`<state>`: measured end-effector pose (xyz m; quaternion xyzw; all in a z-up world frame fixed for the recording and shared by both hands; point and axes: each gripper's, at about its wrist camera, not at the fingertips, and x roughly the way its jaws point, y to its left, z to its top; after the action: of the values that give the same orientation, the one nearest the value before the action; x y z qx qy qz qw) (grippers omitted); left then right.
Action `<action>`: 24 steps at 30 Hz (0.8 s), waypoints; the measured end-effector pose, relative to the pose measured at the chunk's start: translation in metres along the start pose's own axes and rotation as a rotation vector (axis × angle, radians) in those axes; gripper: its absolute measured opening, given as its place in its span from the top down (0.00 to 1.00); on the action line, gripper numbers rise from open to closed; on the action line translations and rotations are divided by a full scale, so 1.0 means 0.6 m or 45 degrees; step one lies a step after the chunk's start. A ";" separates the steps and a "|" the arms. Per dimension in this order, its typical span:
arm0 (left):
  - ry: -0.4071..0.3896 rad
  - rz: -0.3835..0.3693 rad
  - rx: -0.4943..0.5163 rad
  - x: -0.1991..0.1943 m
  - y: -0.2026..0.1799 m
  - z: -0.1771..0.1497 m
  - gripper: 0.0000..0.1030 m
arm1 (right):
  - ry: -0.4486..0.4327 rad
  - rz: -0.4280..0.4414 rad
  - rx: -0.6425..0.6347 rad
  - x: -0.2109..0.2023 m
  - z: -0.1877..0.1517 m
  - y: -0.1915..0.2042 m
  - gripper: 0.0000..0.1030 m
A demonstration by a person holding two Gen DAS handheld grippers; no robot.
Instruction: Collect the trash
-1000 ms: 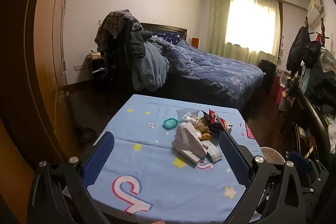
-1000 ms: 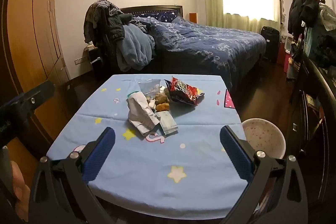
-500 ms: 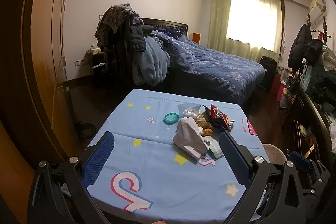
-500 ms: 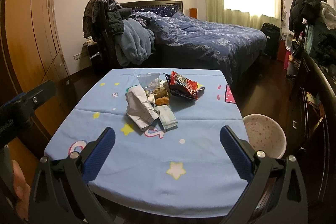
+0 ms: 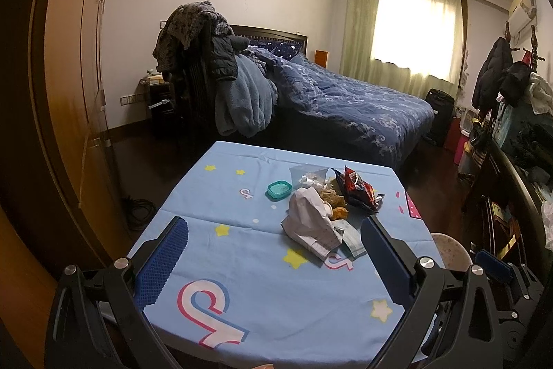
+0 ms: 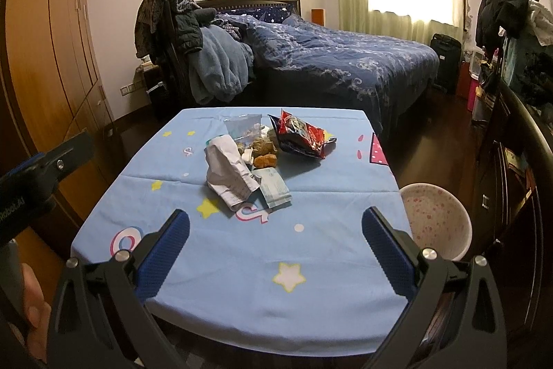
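Trash pile (image 6: 257, 158) mid-table (image 6: 311, 265), well ahead of both grippers, untouched. Left gripper (image 5: 274, 256) spread wide, empty. Right gripper (image 6: 275, 248) same. White speckled bin (image 6: 435, 220) just off table's right edge; contents not discernible. Teal lid (image 5: 279, 188) beside pile.

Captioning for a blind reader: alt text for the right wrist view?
An open right gripper hovers over a blue star-print table holding a trash pile: crumpled paper, red snack bag. A speckled bin stands beside it.
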<state>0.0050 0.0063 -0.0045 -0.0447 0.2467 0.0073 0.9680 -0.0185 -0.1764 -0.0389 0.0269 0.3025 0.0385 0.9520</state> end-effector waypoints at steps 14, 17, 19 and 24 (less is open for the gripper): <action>0.006 0.000 0.004 0.000 -0.001 -0.006 0.03 | 0.021 -0.005 0.002 0.009 -0.003 -0.003 0.03; 0.005 0.003 0.005 0.001 -0.001 -0.008 0.03 | 0.021 -0.004 0.004 0.009 -0.003 -0.003 0.03; 0.009 0.003 0.006 0.002 -0.001 -0.009 0.03 | 0.023 -0.006 0.004 0.010 -0.003 -0.004 0.03; 0.011 0.005 0.010 0.004 0.000 -0.015 0.03 | 0.023 -0.006 0.002 0.010 -0.002 -0.004 0.03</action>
<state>0.0030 0.0052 -0.0136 -0.0405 0.2511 0.0082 0.9671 -0.0144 -0.1782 -0.0437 0.0268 0.3110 0.0363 0.9493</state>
